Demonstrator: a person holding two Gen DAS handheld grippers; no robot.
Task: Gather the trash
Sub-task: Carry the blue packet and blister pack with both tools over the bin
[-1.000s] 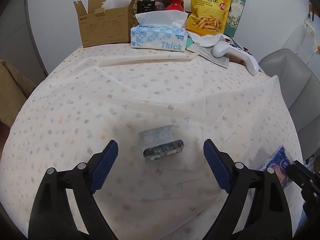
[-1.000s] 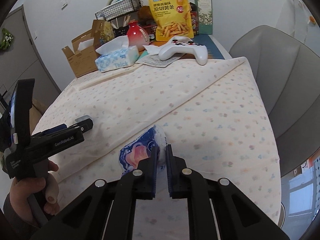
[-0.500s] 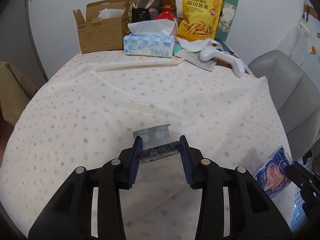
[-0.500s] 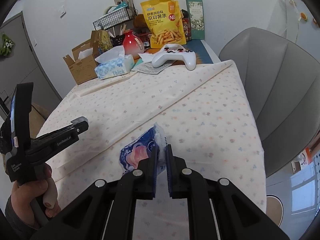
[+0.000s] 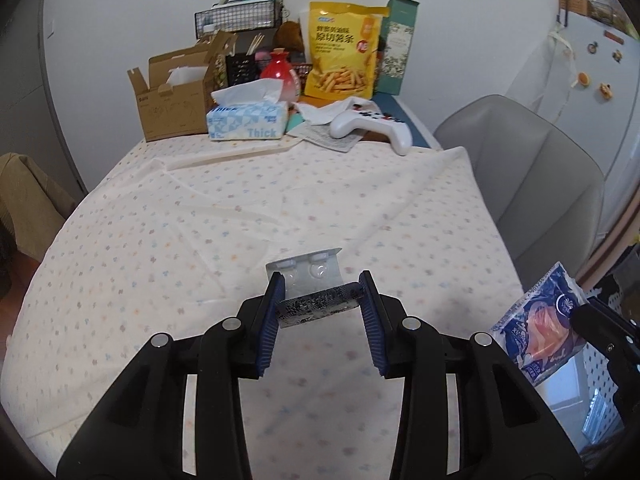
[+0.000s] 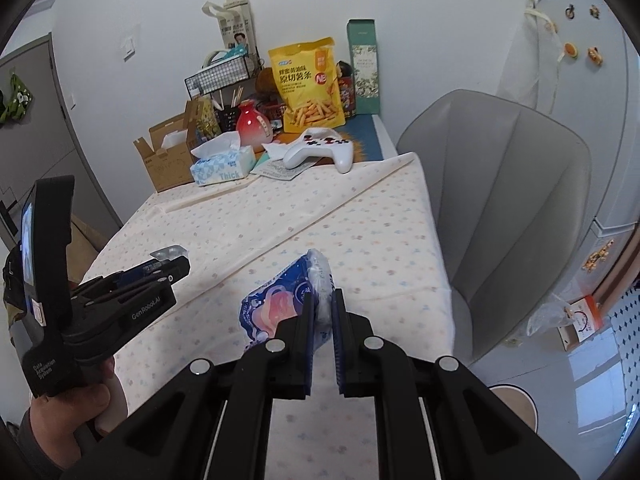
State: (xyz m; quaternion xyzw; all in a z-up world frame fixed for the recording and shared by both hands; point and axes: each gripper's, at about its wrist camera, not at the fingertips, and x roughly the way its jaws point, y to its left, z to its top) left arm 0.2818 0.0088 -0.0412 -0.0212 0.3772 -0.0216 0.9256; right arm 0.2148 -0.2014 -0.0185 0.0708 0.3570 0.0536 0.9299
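Note:
My left gripper [image 5: 321,296] is shut on a folded silver pill blister pack [image 5: 310,286] and holds it above the flower-print tablecloth [image 5: 248,216]. The same pack [image 6: 170,252] shows at the left gripper's tip in the right wrist view. My right gripper [image 6: 321,310] is shut on a blue and orange plastic wrapper [image 6: 280,304], held above the table's near right part. That wrapper [image 5: 538,330] also shows at the right edge of the left wrist view.
At the table's far end stand a cardboard box [image 5: 172,100], a tissue box [image 5: 246,118], a red vase [image 5: 280,76], a yellow snack bag [image 5: 342,68], a white game controller [image 5: 372,126] and papers. A grey chair [image 6: 500,216] stands right of the table.
My left gripper closed on the blister pack and lifted it off the cloth. Both grippers have risen and pulled back from the table; the right one keeps the wrapper.

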